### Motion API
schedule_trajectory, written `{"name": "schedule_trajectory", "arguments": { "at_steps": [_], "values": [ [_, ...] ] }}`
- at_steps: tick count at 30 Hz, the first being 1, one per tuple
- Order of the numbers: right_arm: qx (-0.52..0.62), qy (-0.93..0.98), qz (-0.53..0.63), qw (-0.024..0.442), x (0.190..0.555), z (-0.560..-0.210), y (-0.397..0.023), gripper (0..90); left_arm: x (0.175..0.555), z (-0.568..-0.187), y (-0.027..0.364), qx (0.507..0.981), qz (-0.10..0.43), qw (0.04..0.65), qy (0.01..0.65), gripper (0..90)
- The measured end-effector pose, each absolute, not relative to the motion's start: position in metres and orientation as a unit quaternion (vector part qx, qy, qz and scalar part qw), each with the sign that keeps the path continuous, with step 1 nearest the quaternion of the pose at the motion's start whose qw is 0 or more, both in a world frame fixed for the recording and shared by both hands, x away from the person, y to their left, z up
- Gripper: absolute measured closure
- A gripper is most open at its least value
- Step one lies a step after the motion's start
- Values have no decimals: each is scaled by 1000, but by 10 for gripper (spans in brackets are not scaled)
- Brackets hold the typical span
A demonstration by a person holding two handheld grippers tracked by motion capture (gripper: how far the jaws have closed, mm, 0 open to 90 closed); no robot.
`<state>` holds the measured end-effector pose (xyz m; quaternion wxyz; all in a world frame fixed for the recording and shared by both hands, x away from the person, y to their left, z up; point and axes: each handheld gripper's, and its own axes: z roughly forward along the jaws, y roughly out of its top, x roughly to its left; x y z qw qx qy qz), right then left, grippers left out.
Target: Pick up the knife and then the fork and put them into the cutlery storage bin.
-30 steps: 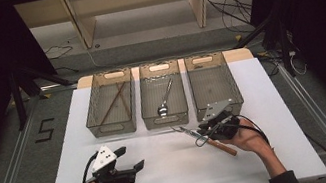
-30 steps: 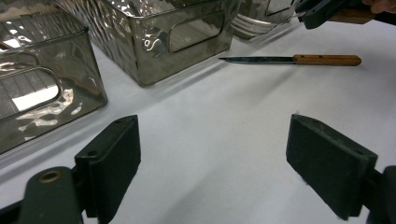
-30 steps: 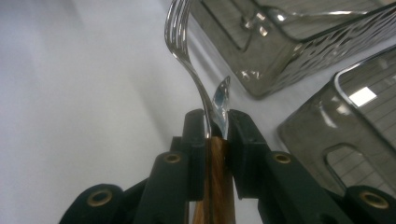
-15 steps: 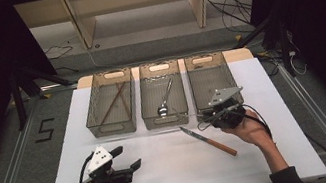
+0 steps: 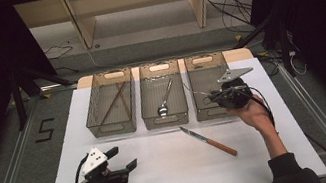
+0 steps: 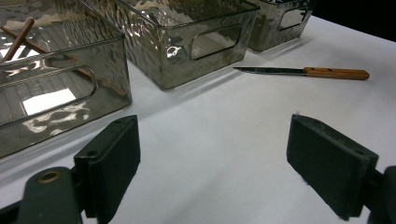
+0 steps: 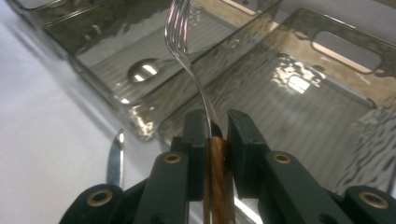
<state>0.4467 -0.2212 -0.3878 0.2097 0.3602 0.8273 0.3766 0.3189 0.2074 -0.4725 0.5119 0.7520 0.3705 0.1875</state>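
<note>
Fork (image 7: 196, 93) clenched by its wooden handle in right gripper (image 7: 216, 128), poised over the empty bin (image 5: 210, 83) at 1 o'clock, sorting step under way; next: lower and release inside; left gripper (image 6: 215, 158) released, idle at 7 o'clock.

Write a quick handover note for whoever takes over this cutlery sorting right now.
Right gripper: shut on the fork by its wooden handle, held over the right bin.
Left gripper: open, holding nothing, low over the white table.
Done: spoon lies in the middle bin; chopsticks lie in the left bin.
Left: drop the fork, probably into the right bin; the knife lies on the table in front of the bins.
</note>
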Motion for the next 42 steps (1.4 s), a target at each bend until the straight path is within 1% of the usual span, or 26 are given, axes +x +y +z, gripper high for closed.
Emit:
{"name": "schedule_trajectory", "arguments": {
  "at_steps": [17,29,42],
  "values": [
    [430,795,362,228,482,-384,-229,780,316,-473,210,749,189,513,374,173],
    [457,789,348,219,504,-387,-225,779,315,-473,212,746,187,516,376,173],
    [478,783,332,219,516,-395,-229,779,316,-473,211,749,184,515,373,173]
  ]
}}
